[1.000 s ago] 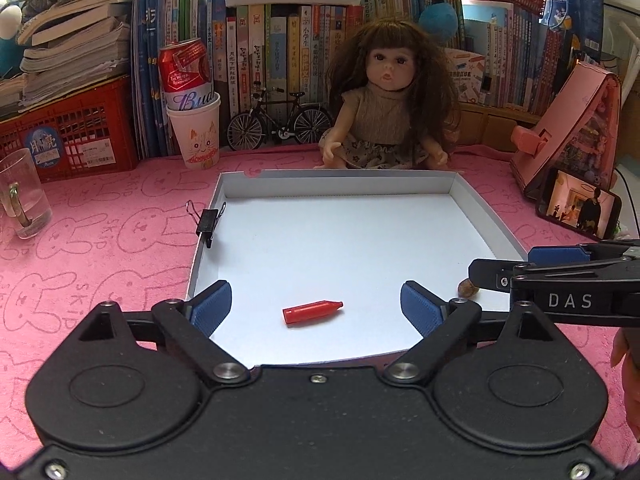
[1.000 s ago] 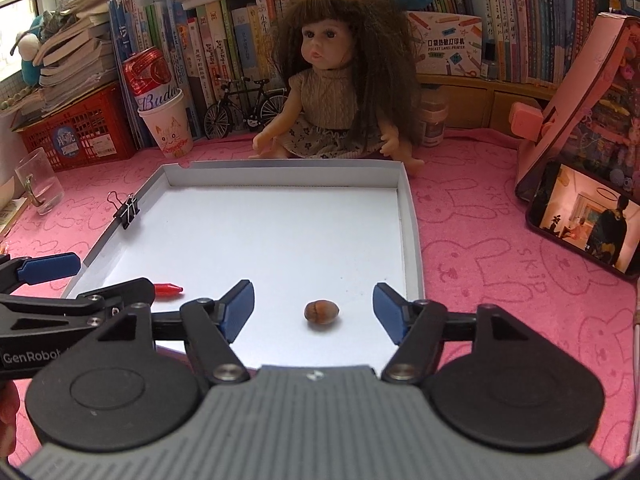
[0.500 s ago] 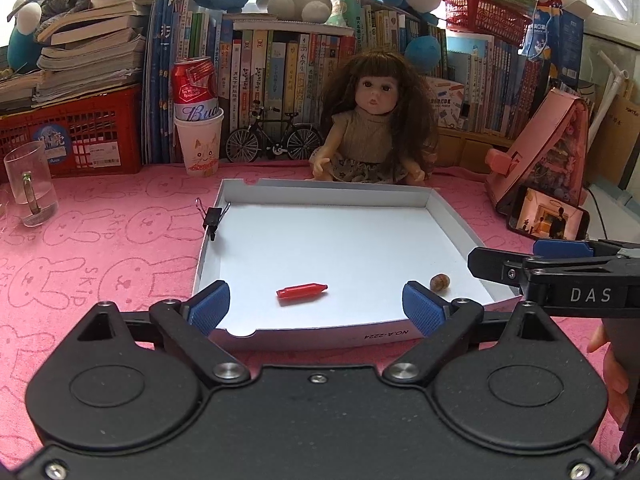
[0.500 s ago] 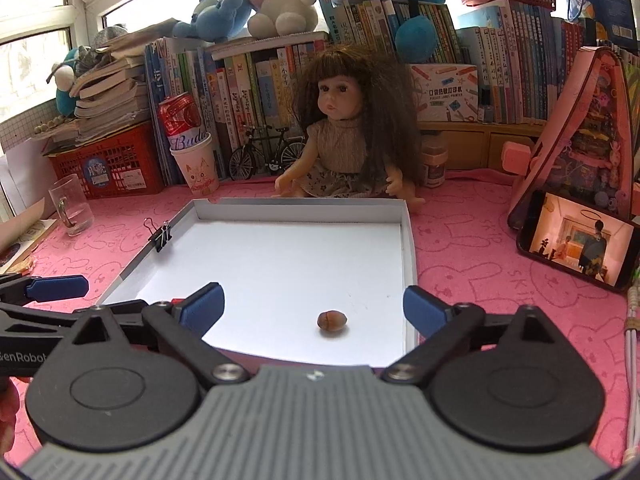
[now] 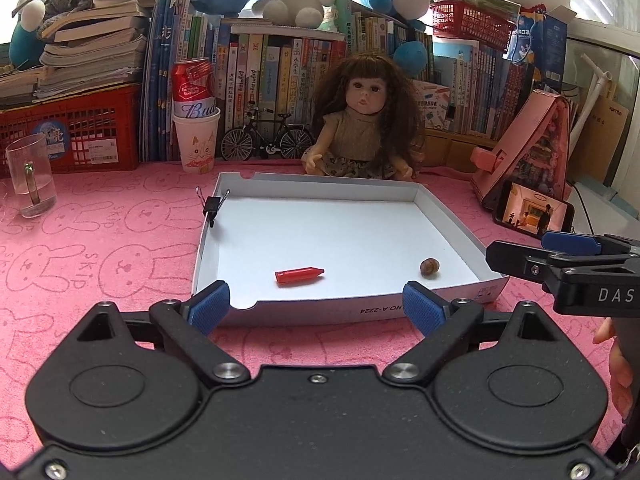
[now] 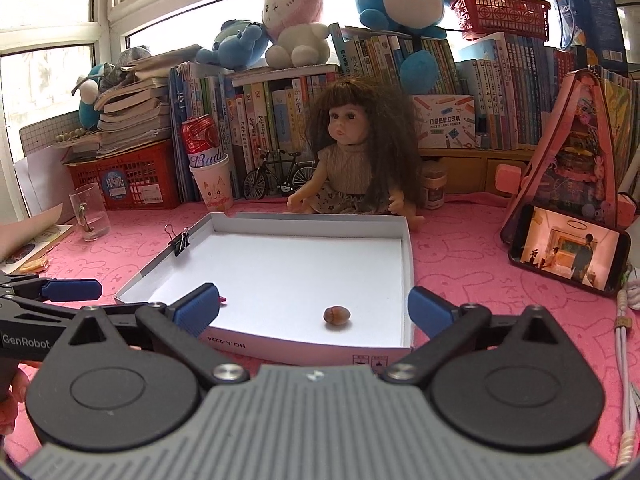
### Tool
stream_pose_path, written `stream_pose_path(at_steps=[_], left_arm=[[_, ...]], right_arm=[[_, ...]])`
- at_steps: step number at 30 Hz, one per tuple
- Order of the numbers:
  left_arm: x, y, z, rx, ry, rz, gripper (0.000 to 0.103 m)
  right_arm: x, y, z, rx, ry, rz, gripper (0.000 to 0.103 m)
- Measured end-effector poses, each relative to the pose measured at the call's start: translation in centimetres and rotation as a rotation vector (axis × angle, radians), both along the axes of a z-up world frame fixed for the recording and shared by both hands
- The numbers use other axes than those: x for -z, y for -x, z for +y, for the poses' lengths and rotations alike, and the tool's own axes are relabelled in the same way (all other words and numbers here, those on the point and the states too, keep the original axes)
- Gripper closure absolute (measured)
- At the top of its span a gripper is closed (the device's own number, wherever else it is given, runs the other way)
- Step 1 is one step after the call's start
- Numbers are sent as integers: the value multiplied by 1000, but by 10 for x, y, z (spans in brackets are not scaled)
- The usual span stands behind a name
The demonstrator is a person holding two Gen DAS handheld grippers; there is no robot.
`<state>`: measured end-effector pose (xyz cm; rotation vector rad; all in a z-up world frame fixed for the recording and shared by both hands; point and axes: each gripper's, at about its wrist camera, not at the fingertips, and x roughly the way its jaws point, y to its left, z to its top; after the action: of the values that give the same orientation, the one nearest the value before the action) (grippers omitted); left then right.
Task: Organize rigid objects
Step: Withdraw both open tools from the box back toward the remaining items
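My left claw (image 5: 316,306) and right claw (image 6: 314,311) both gaped empty, short of the tray (image 5: 304,312); the crayon (image 5: 299,275) lay crosswise beyond my left, the nut (image 6: 337,315) beyond my right.

One white tray (image 5: 456,232) holds one red crayon (image 5: 299,276) and one brown nut (image 5: 429,267), with one black clip (image 5: 212,207) on its left wall. Beyond it: one doll (image 5: 366,128), one toy bicycle (image 5: 267,141), one paper cup (image 5: 197,140), one can (image 5: 192,86). One glass mug (image 5: 31,176) far left, one phone (image 5: 534,213) right, two red baskets (image 5: 80,128) (image 5: 472,20).
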<state>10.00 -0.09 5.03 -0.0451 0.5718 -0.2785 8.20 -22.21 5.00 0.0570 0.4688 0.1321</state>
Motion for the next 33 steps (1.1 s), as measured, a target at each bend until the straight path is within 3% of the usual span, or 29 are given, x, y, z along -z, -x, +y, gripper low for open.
stream_pose_path(at_steps=[20,24,33], left_arm=[[24,32,20,-15,11,-6,10],[28,40,20,-21,-16,-4,11],[38,62,18,11,-77,-7,13]], right_arm=[[29,35,11,-36,60,-51,0],[39,42,17,-49,102,-49,0],[48,57,8,-47,58,-6,0]])
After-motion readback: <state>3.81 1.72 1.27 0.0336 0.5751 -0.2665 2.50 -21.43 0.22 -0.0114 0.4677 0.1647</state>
